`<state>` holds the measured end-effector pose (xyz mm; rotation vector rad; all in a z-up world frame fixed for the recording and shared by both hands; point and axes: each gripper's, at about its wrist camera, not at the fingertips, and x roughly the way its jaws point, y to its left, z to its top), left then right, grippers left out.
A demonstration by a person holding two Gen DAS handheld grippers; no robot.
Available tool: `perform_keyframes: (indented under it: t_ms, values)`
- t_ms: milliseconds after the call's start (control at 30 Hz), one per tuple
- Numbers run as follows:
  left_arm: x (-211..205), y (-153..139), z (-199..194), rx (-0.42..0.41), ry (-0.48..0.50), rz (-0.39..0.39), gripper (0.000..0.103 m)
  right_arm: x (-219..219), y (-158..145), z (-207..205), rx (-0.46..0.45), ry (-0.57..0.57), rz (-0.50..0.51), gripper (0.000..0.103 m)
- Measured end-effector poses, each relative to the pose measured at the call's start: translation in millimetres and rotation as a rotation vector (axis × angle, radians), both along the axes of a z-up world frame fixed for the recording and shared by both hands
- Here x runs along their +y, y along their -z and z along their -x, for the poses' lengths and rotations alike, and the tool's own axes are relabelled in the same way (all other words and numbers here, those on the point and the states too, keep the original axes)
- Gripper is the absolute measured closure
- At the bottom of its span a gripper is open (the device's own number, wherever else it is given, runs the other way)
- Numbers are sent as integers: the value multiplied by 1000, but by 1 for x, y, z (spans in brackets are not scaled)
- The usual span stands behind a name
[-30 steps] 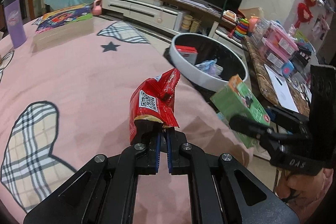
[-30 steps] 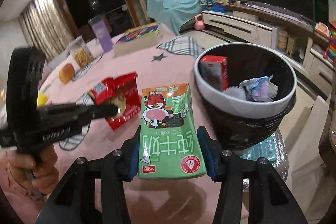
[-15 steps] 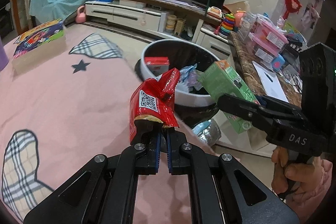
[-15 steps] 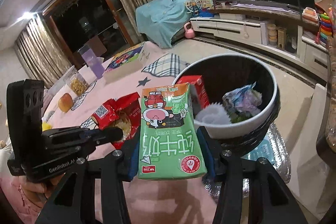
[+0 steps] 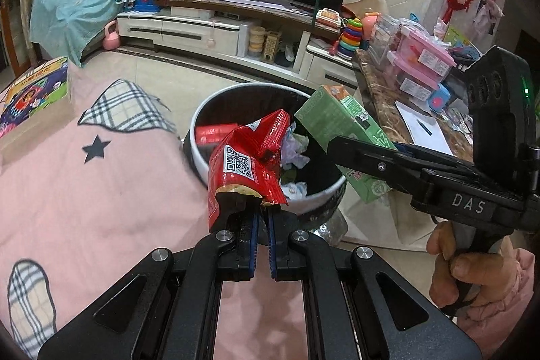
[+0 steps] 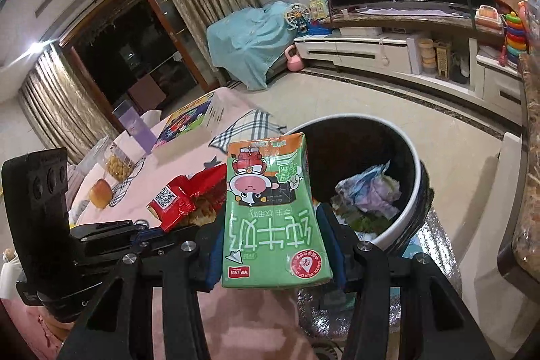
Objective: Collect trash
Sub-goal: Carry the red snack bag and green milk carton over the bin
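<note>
My left gripper (image 5: 262,208) is shut on a red snack wrapper (image 5: 246,167) and holds it at the near rim of the round bin (image 5: 202,157). My right gripper (image 6: 273,218) is shut on a green milk carton (image 6: 270,211) and holds it over the bin (image 6: 413,201), close to its near-left rim. The carton also shows in the left wrist view (image 5: 341,130), and the wrapper in the right wrist view (image 6: 182,194). The bin holds a red box (image 5: 216,134) and crumpled paper (image 6: 368,191).
A pink tablecloth (image 5: 84,191) covers the table left of the bin. On it lie a colourful box (image 5: 33,86), a purple cup (image 6: 133,127), a bread roll (image 6: 99,191) and a snack jar (image 6: 118,162). A cluttered side table (image 5: 405,100) stands right.
Both grippers have moved from over the table toward the bin, carrying the wrapper and the carton. The bin now lies right under them.
</note>
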<state>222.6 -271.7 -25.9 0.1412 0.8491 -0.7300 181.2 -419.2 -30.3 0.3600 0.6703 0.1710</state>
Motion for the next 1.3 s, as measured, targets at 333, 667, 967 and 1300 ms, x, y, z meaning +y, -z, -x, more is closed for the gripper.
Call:
perform_keyframes:
  t_ms: [333,667,967,1300]
  values:
    - [-21,3,-18,0,15,-22,99,-12,2,-21,16,29,7,53]
    - [-34,3,-29,9,22,-27,99,-24,8,-34,42,51,1,53]
    - [-48,8,-41,15,26,-52,99,-35,11,-40,63,64,-3,53]
    - [-53,14,-52,34,15,-69,99,-40,16,-49,80,72,3,53]
